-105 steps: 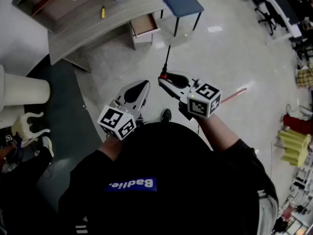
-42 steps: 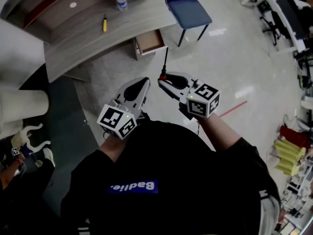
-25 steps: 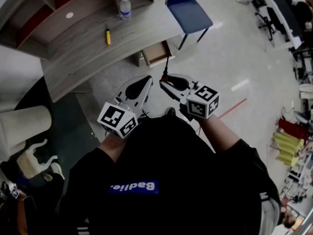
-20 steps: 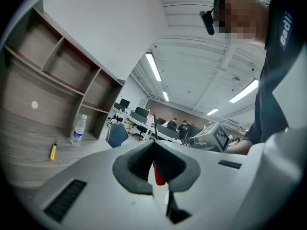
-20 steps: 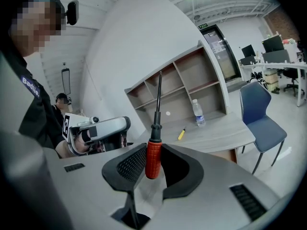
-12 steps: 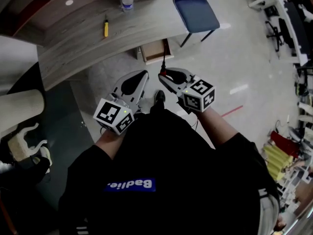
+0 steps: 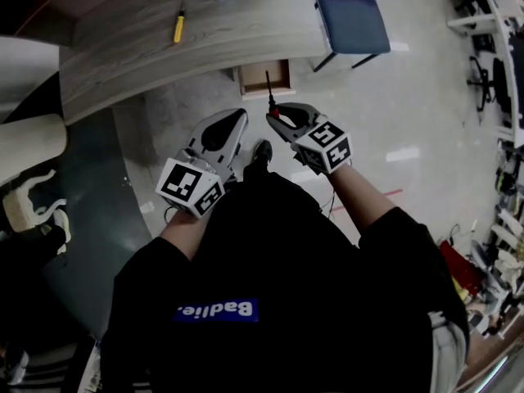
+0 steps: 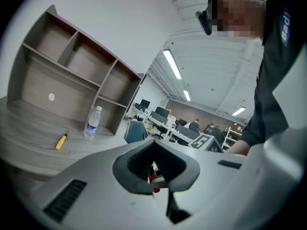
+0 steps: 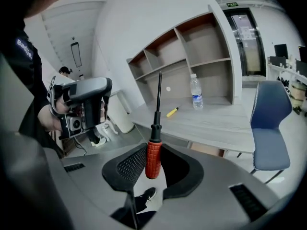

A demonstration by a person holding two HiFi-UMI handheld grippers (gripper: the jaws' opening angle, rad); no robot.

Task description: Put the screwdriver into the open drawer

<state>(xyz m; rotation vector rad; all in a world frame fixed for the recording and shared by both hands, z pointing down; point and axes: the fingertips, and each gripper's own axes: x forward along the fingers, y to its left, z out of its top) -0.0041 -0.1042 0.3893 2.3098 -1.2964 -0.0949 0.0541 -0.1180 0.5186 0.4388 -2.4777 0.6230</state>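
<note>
The curved tabletop (image 7: 147,51) fills the far left of the head view. The open drawer (image 7: 264,79) juts out from under its near edge over bare floor (image 7: 401,97). The left gripper (image 7: 240,115) hangs near of that edge and clear of it. Its jaws meet at the tips with nothing between them. Just right of it, and apart from it, the right gripper (image 7: 275,116) is clamped on the red handle of the screwdriver (image 7: 268,88). The dark shaft points far, and its tip overlaps the drawer in this view. How high above the drawer it sits cannot be told. Right of the drawer stands a chair (image 7: 352,11), with open floor between them and more open floor to the right of the grippers.

The left gripper view shows what the head view cuts off: the shelf (image 8: 72,66) rising behind the tabletop. In front of it stand a bottle (image 8: 93,121) and a yellow tool (image 8: 61,141), side by side and well back from the near edge. That view does not show the drawer.

The right gripper view shows the grip itself. The handle stands upright between the ribbed pads, which press it from both sides, and its butt end hangs below them. Only the head view looks down into the drawer.
</note>
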